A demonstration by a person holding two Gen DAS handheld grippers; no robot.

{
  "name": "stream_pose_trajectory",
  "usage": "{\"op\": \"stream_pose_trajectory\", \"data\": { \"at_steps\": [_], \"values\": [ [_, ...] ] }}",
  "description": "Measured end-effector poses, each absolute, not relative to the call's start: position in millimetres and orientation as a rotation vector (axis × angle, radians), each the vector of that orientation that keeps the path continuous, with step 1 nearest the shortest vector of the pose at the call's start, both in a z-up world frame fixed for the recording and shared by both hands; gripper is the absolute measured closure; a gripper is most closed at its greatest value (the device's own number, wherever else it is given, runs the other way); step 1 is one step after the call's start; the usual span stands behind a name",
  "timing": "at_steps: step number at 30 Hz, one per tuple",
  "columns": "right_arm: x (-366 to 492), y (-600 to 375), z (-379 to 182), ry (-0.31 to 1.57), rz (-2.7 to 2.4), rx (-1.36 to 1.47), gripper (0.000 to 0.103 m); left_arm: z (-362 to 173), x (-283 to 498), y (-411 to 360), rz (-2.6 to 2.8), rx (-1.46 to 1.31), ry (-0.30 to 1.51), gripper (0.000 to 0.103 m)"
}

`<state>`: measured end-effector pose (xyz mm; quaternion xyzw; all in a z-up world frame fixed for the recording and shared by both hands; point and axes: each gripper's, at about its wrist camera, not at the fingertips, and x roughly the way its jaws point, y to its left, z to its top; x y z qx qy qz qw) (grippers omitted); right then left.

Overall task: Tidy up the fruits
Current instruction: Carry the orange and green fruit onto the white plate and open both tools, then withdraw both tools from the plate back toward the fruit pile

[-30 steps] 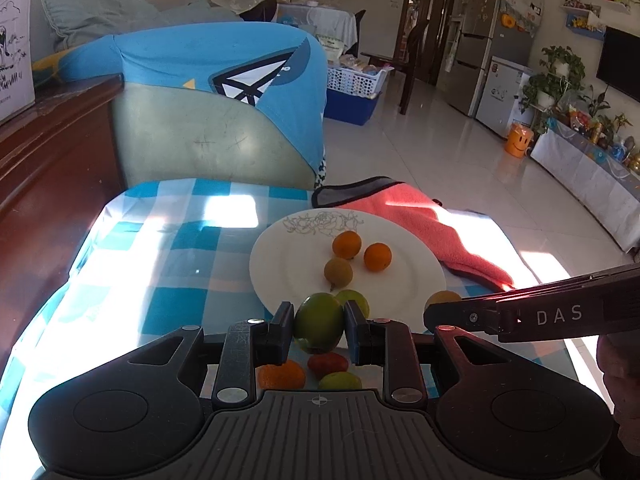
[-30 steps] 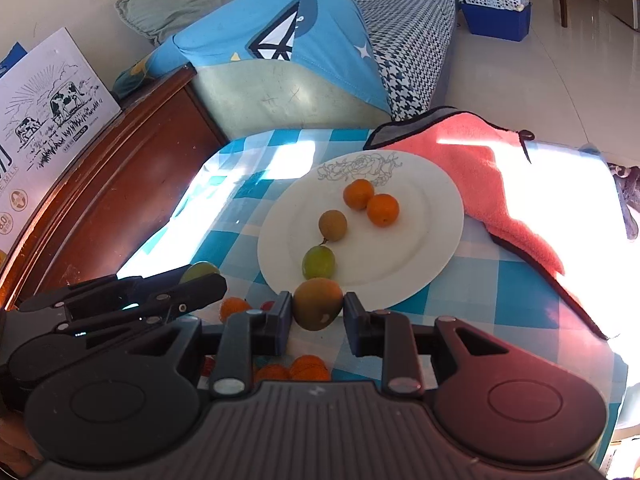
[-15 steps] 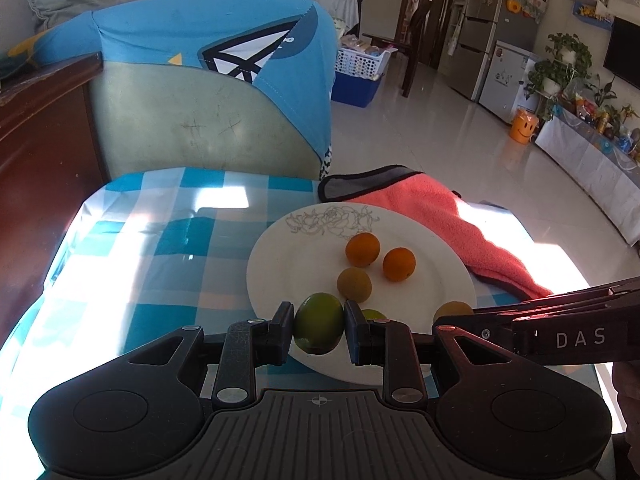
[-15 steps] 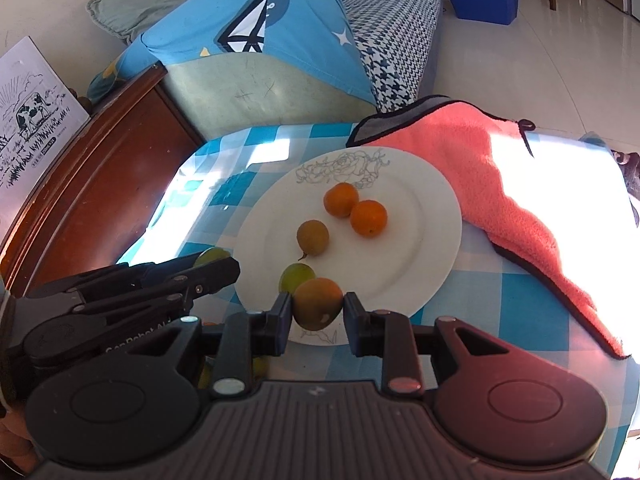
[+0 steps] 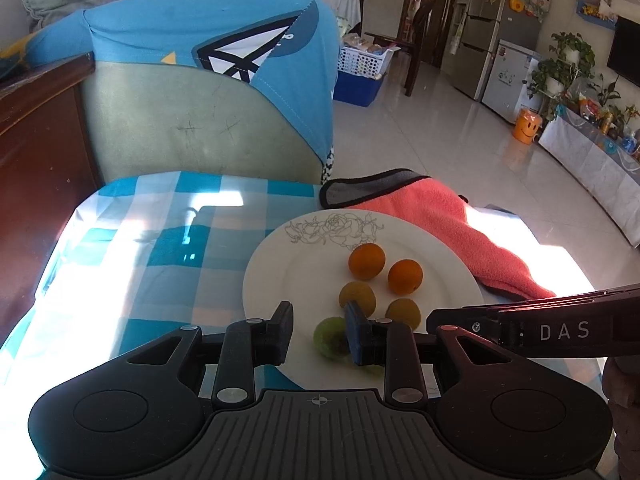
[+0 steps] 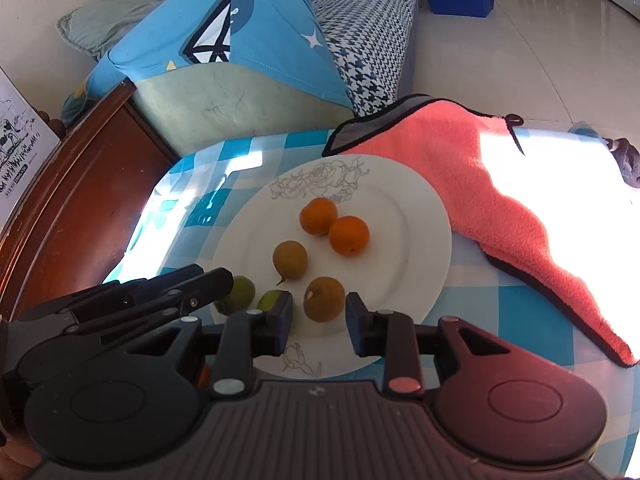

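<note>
White china, the rose-patterned plate (image 6: 420, 240) gathered the fruit: both grippers, left (image 5: 318, 330) and right (image 6: 319, 322), had just parted their jaws, leaving green fruit (image 5: 330, 336) and brown fruit (image 6: 324, 299) resting there, released.

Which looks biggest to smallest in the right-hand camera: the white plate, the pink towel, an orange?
1. Pink towel, which looks about as big as the plate, so their order is unsure.
2. White plate.
3. Orange, clearly the smallest.

glossy plate (image 6: 420, 216), fuzzy cloth (image 6: 480, 168), matt tongs (image 6: 319, 322).
</note>
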<state>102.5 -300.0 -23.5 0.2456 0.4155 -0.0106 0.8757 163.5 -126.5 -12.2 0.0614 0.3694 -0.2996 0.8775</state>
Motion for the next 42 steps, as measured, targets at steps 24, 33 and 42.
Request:
{"op": "stream_pose_trajectory", "data": {
  "at_steps": [24,33,42],
  "values": [
    [72,-291,-11,0.893,0.008,0.462,0.067,14,117,-76,-0.577,0.179,0.761,0.023],
    [51,-286,-12,0.886,0.037,0.458,0.067,5,88,-55,-0.632,0.202,0.776,0.021],
    [32,-280,-25,0.926,0.071,0.496,0.067,-12,69,-46,-0.693,0.28,0.78,0.021]
  ]
}}
